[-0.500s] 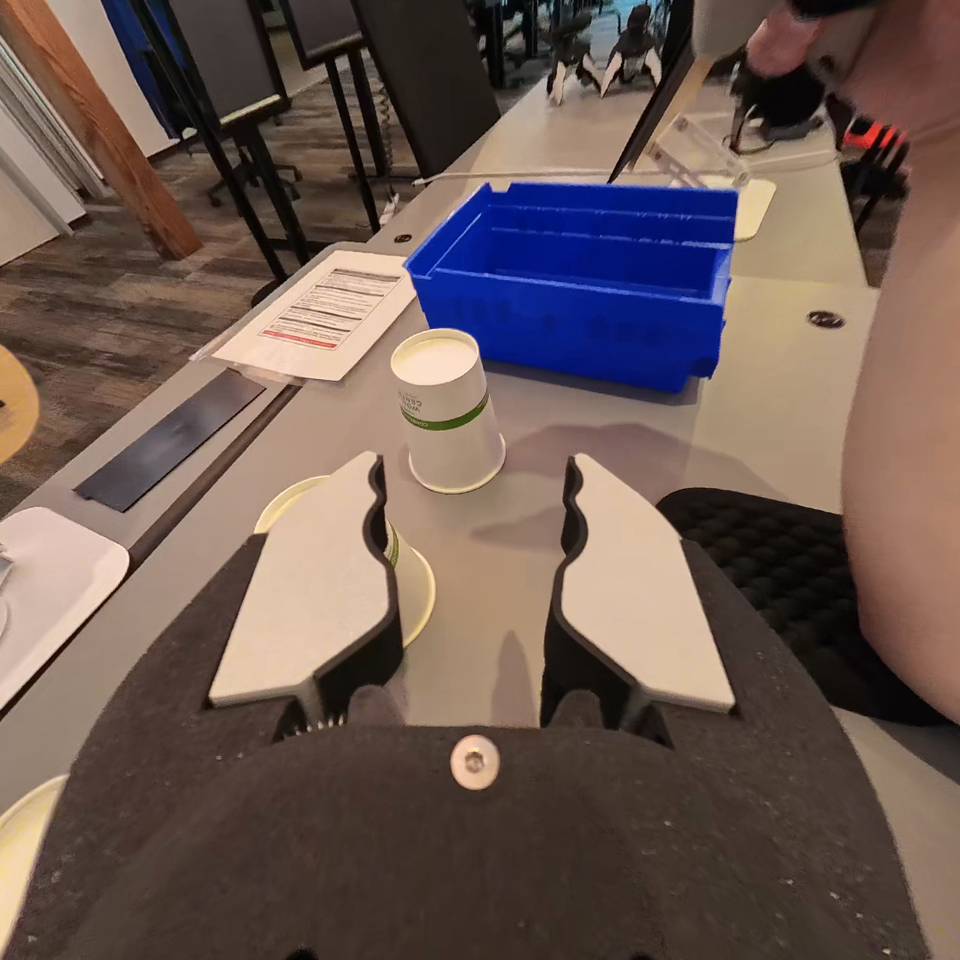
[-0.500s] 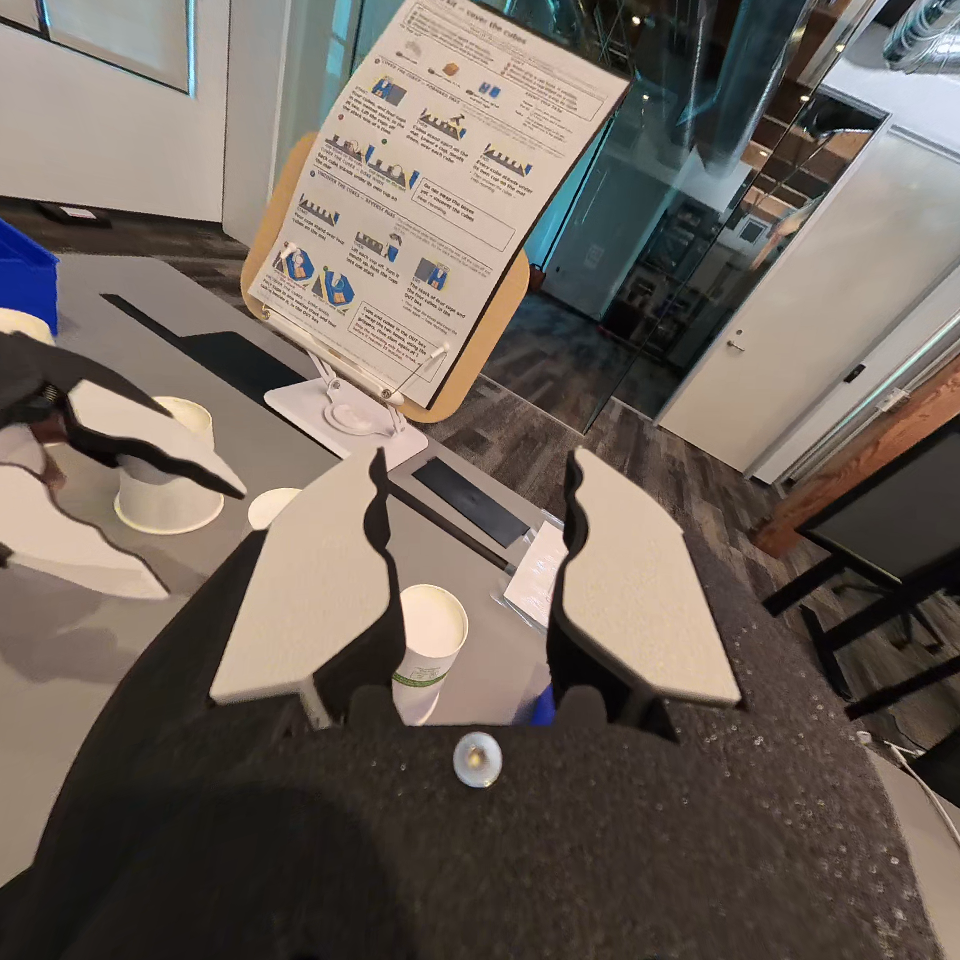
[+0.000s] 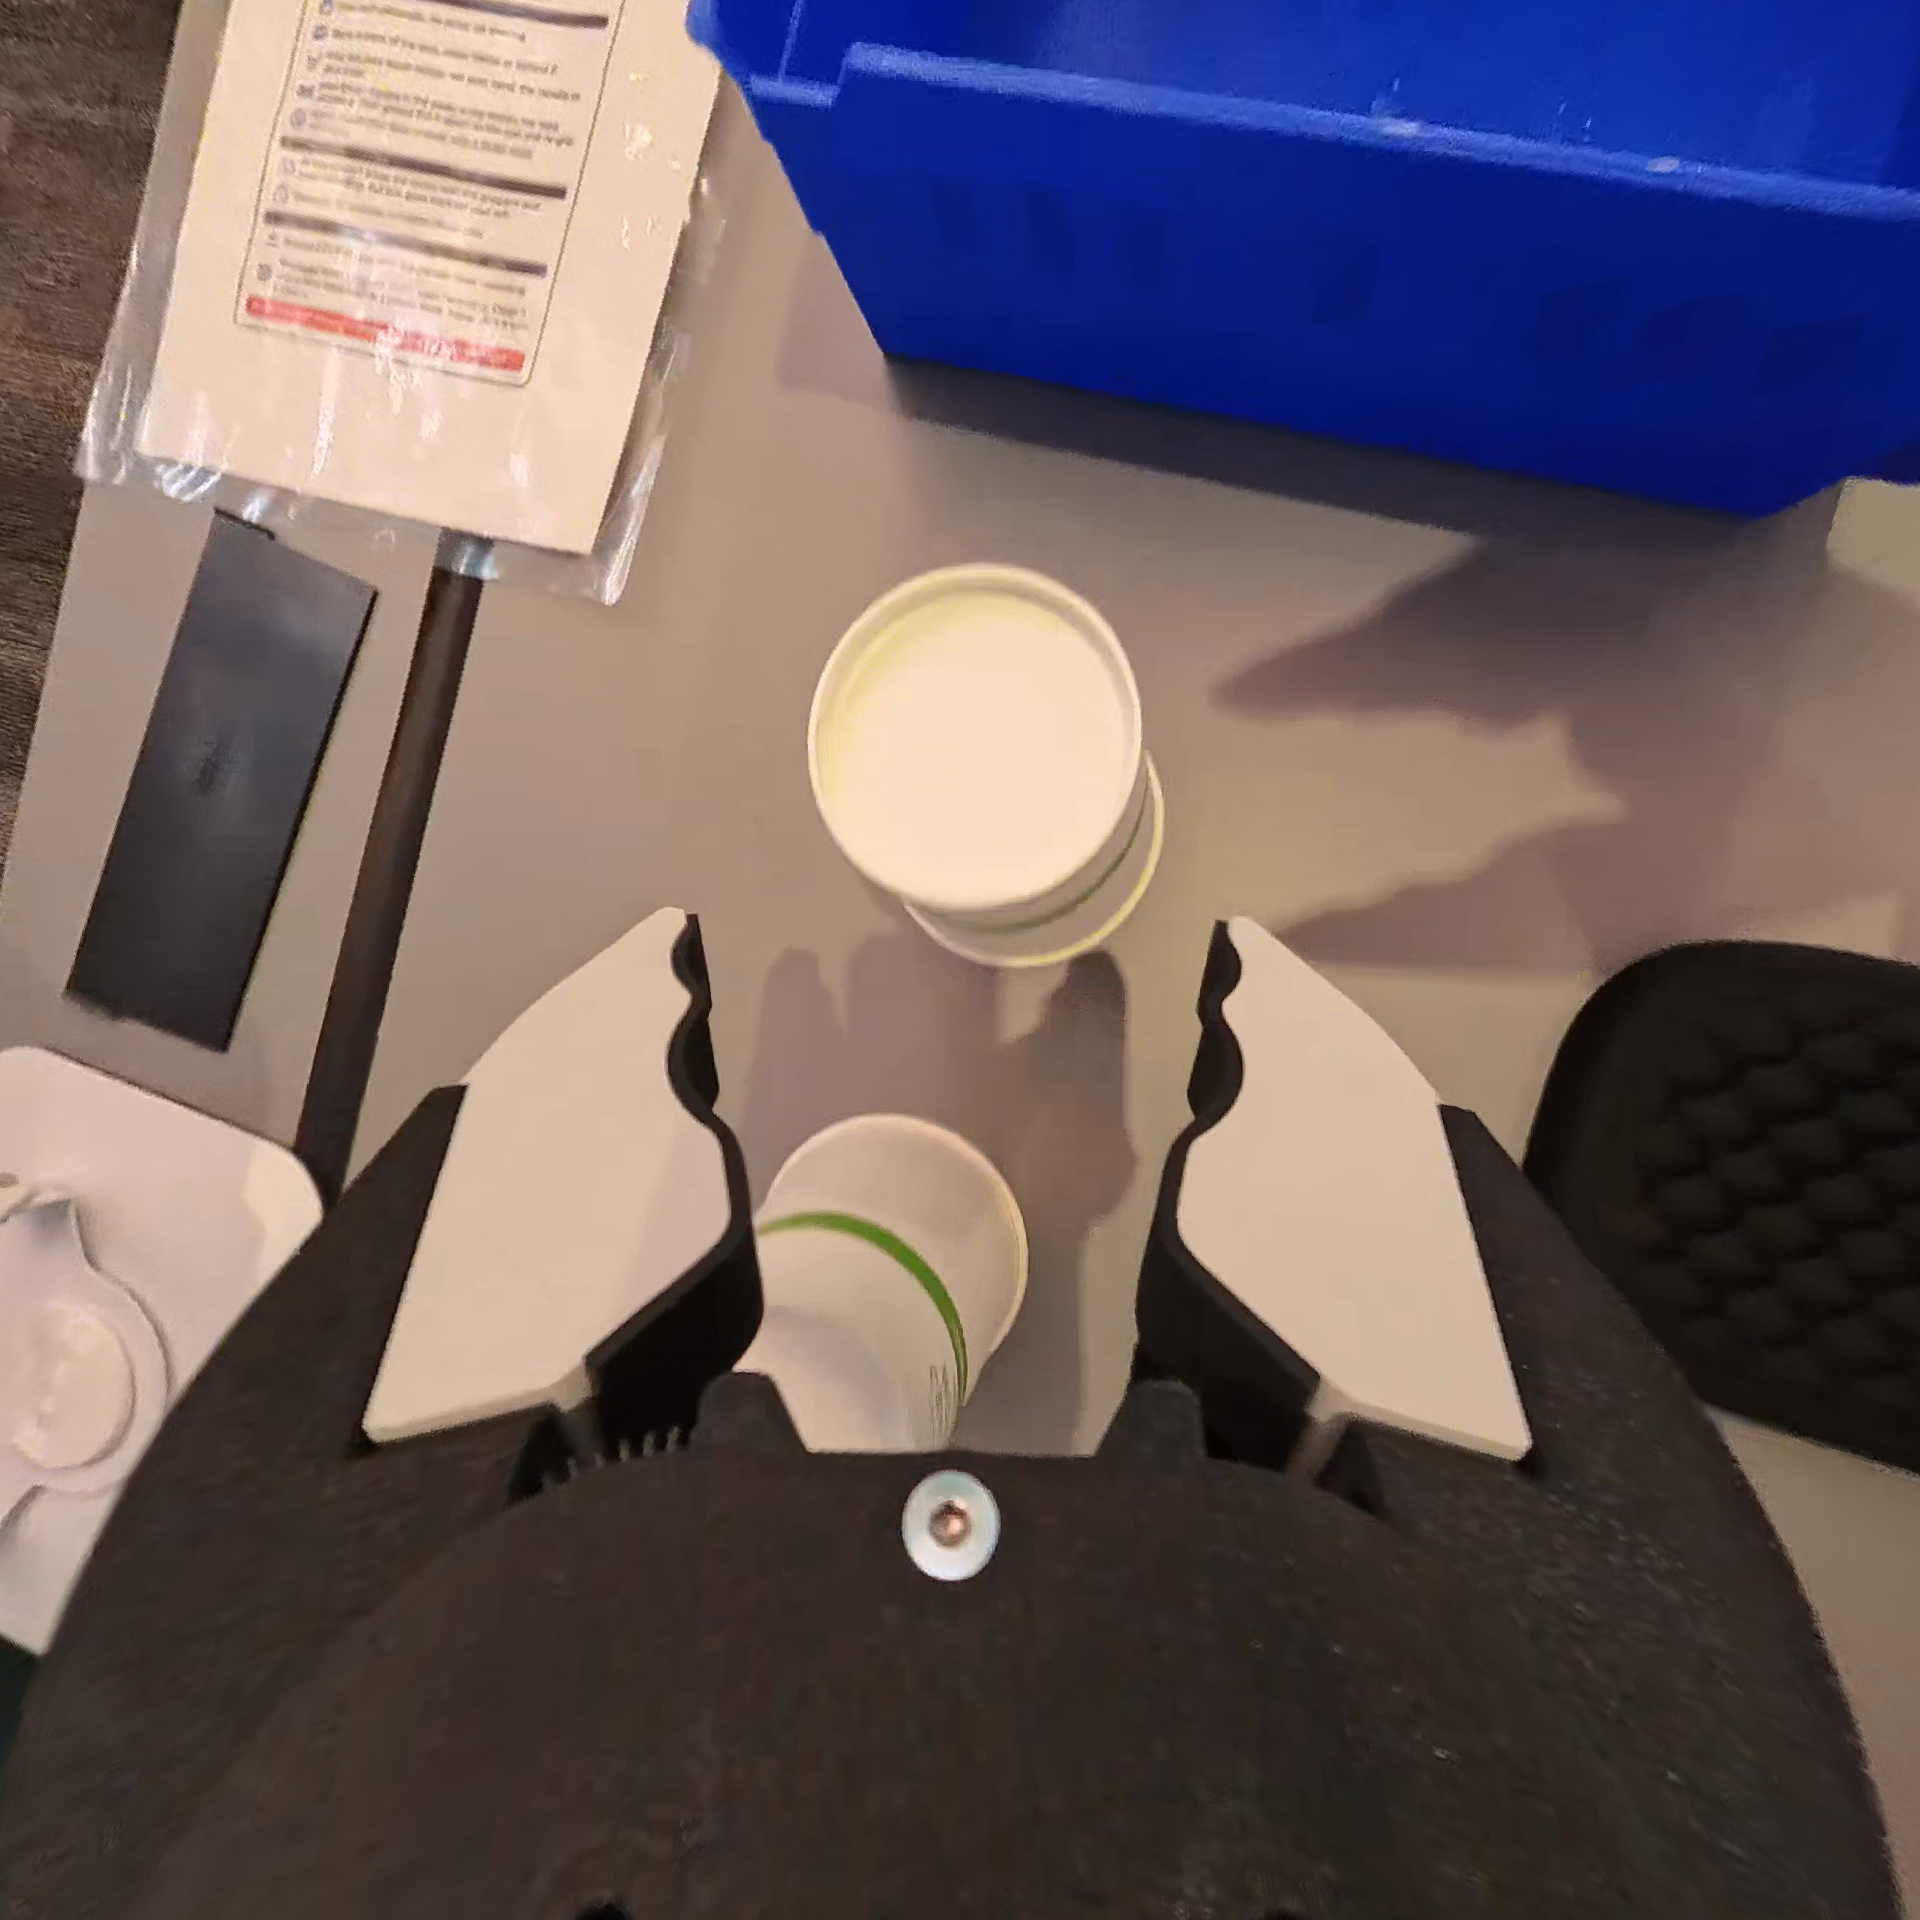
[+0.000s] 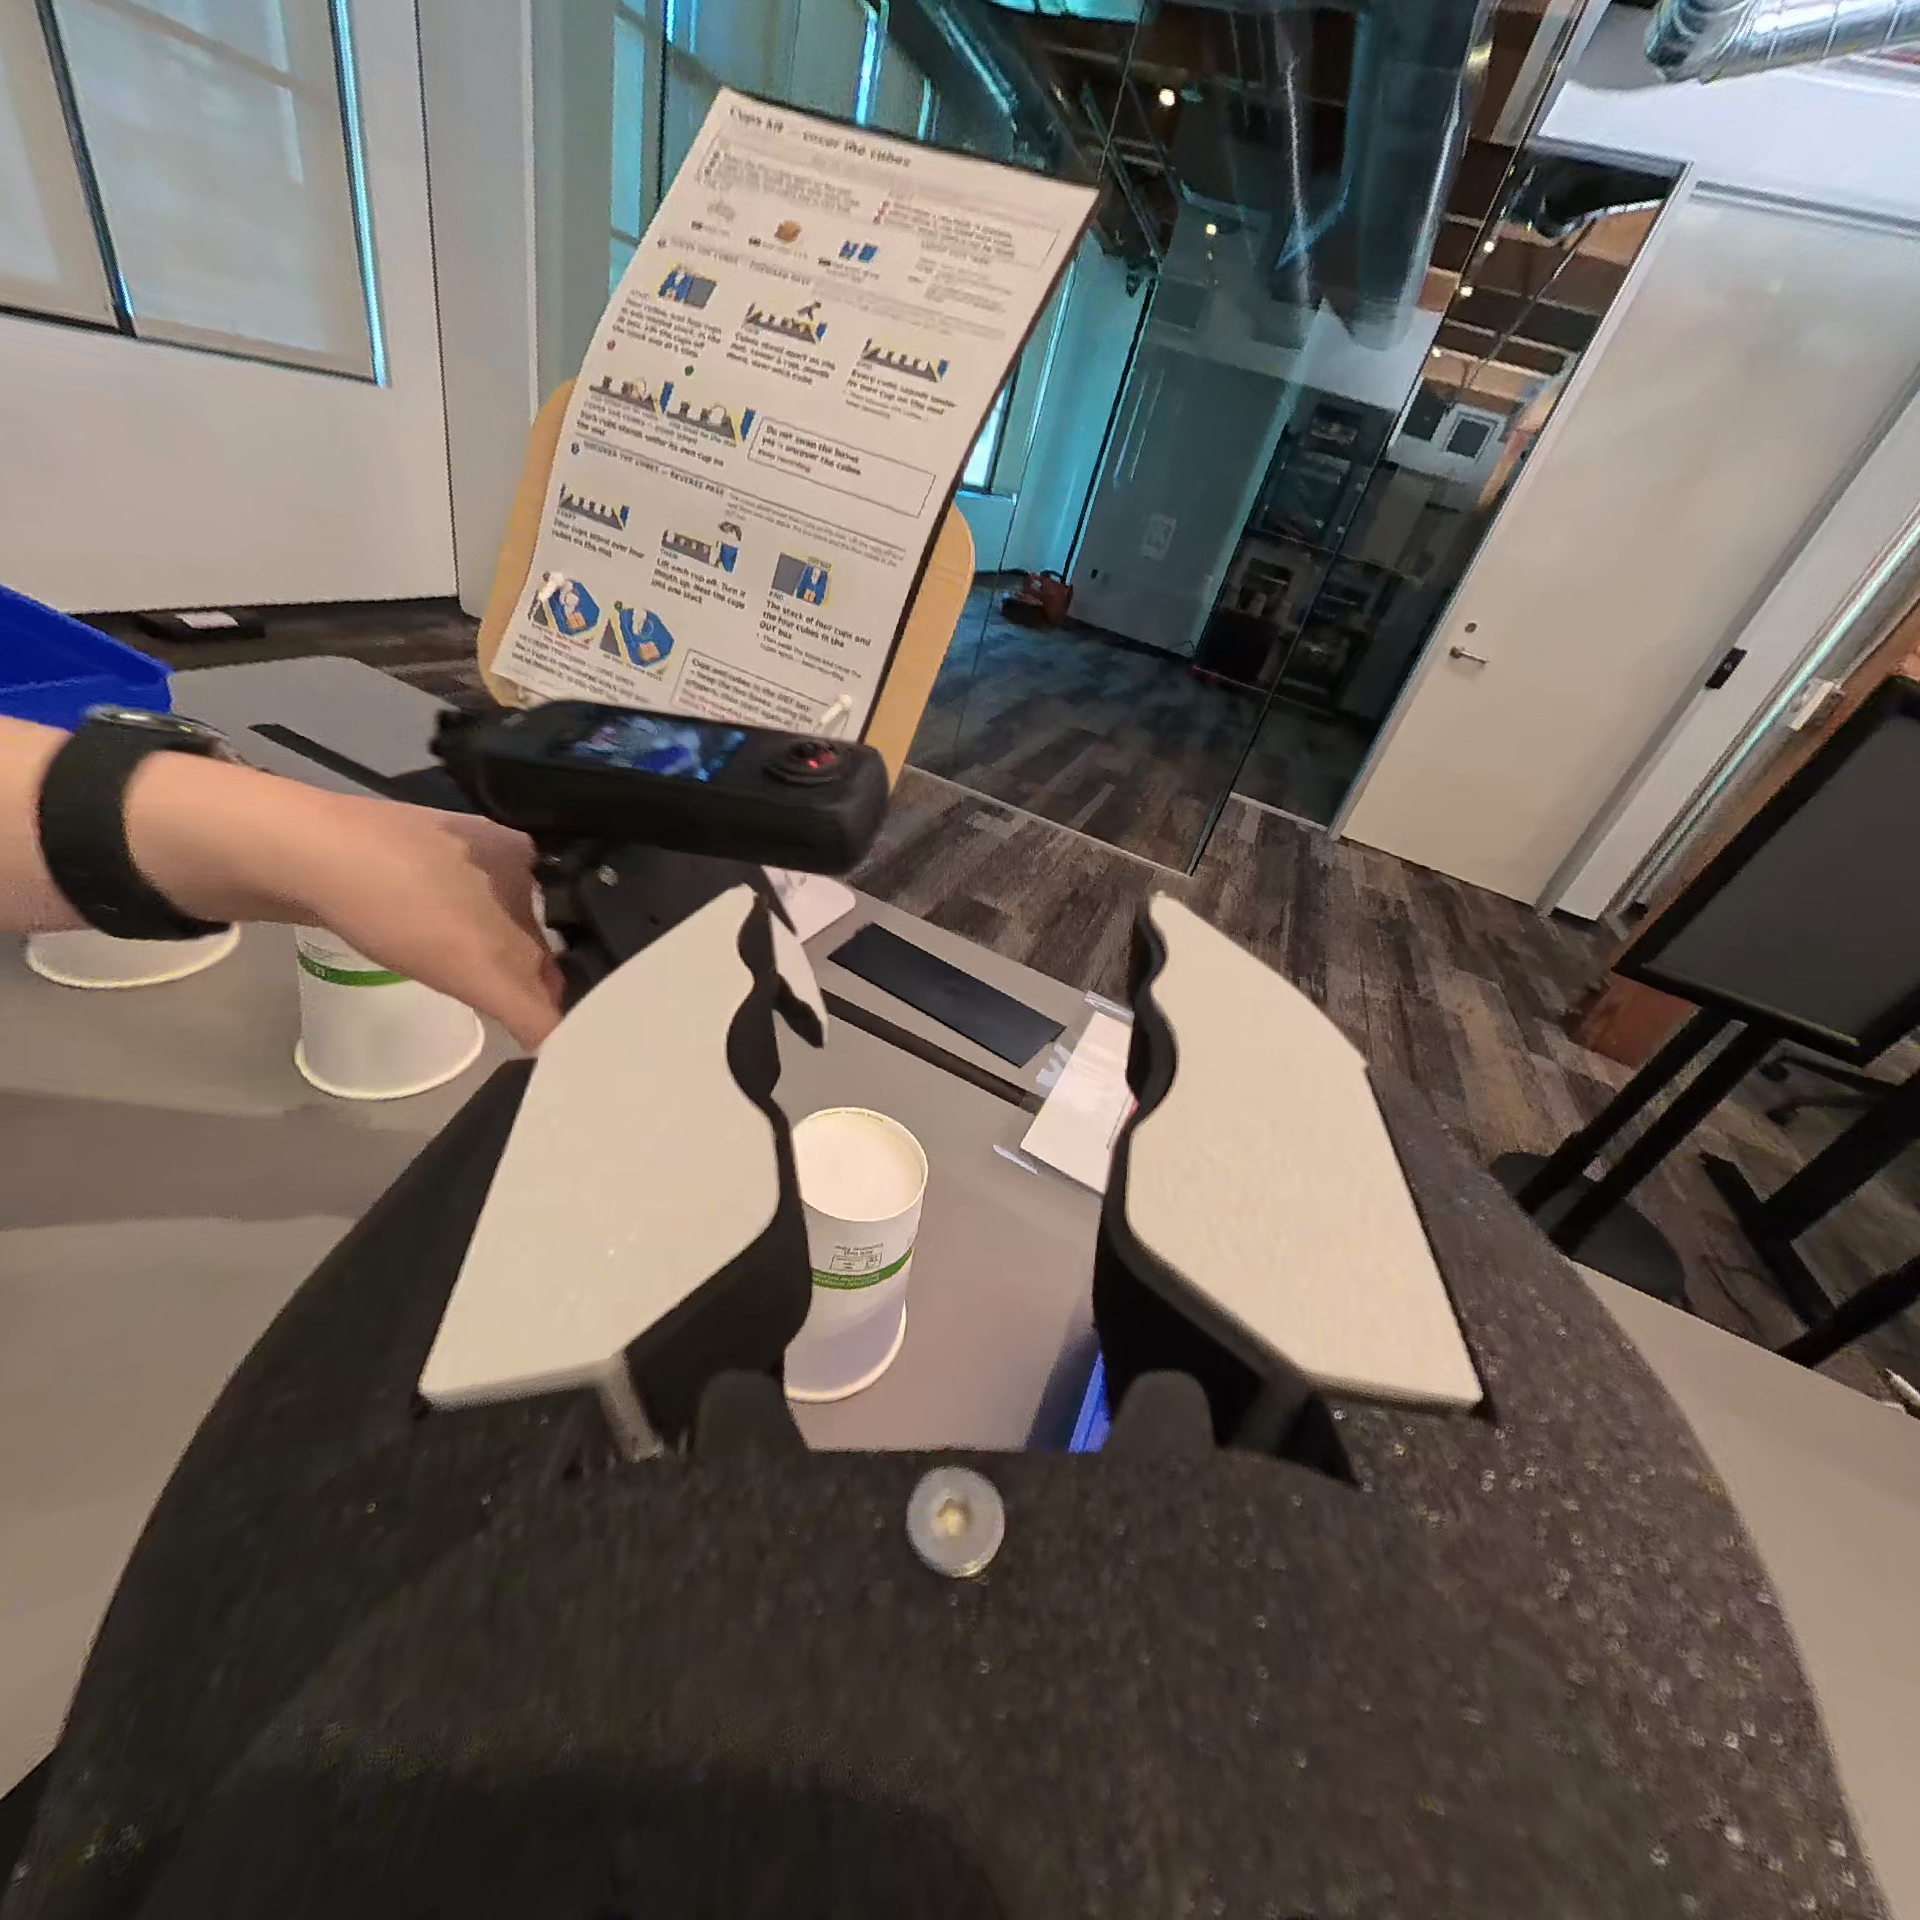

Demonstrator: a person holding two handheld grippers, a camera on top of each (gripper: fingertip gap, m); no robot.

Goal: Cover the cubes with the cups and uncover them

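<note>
The left gripper (image 3: 951, 1049) hangs above the grey table (image 3: 644, 790) looking almost straight down, its jaws spread wide and holding nothing. Between the fingers, close to their roots, stands an upside-down white paper cup with a green band (image 3: 894, 1299), its side just by the left finger (image 3: 582, 1184) though contact cannot be told. Just past the fingertips is a second upturned cup (image 3: 977, 748), free of both fingers. Beyond that lies the blue bin (image 3: 1351, 260), with a sleeved paper sheet (image 3: 405, 249) to its left.

The right gripper (image 4: 951, 945) is likewise spread open and empty. An inverted cup (image 4: 857, 1247) stands on the table below the gap, near the left finger (image 4: 634, 1164). Farther left, a hand (image 4: 416, 914) holds the other gripper above another inverted cup (image 4: 384, 1018). No cube is clearly visible.
</note>
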